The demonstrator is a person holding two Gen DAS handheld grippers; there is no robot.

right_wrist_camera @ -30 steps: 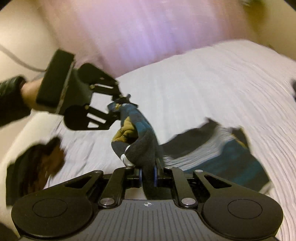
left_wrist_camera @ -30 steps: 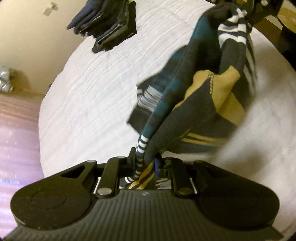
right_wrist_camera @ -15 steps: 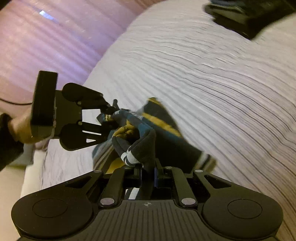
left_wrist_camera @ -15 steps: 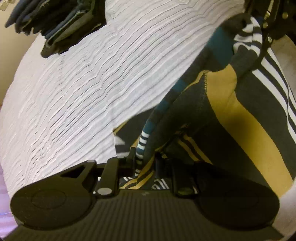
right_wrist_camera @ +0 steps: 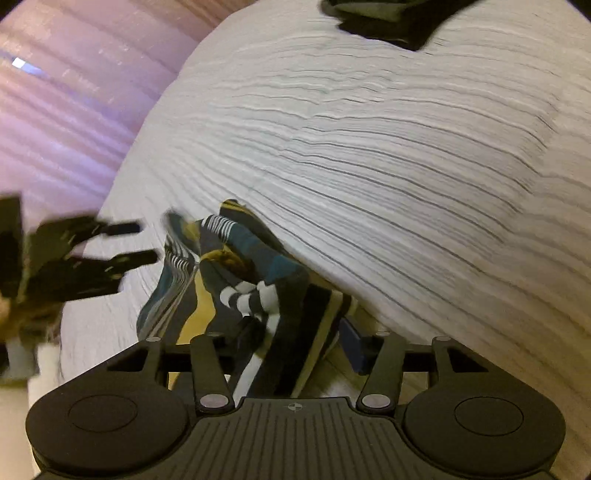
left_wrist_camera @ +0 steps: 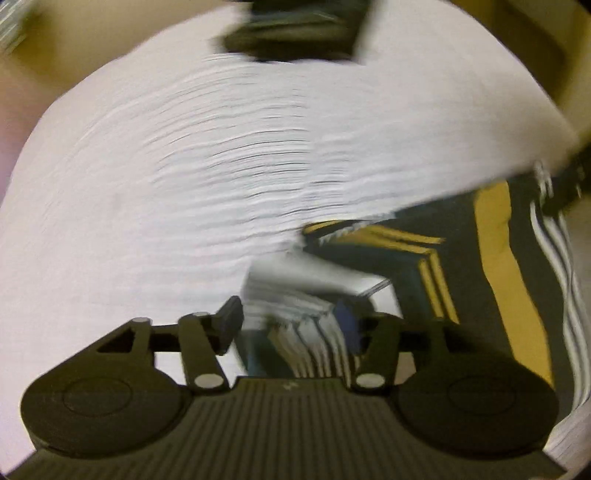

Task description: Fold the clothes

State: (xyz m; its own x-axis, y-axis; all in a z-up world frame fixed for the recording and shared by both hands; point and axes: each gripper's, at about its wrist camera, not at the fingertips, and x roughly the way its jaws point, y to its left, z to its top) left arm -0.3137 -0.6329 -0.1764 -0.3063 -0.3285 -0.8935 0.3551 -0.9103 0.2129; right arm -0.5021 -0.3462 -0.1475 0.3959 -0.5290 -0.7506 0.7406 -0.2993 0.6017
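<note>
A dark garment with teal, mustard and white stripes (left_wrist_camera: 495,266) lies on the white ribbed bedspread (left_wrist_camera: 184,184), to the right in the left wrist view. My left gripper (left_wrist_camera: 291,325) is open, its jaws wide apart, with a striped edge of the garment lying loose between them. In the right wrist view the garment (right_wrist_camera: 258,280) lies bunched just ahead of my right gripper (right_wrist_camera: 295,339), which is open with cloth draped between its jaws. The left gripper also shows there, blurred, at the far left (right_wrist_camera: 129,243).
A pile of dark folded clothes (left_wrist_camera: 295,33) sits at the far edge of the bed, also in the right wrist view (right_wrist_camera: 391,18). A pink curtain (right_wrist_camera: 66,103) hangs beyond the bed's left side. A beige wall (left_wrist_camera: 55,48) is behind.
Both grippers have opened and let go of the striped garment, which has dropped onto the bed. The left gripper has pulled away to the left.
</note>
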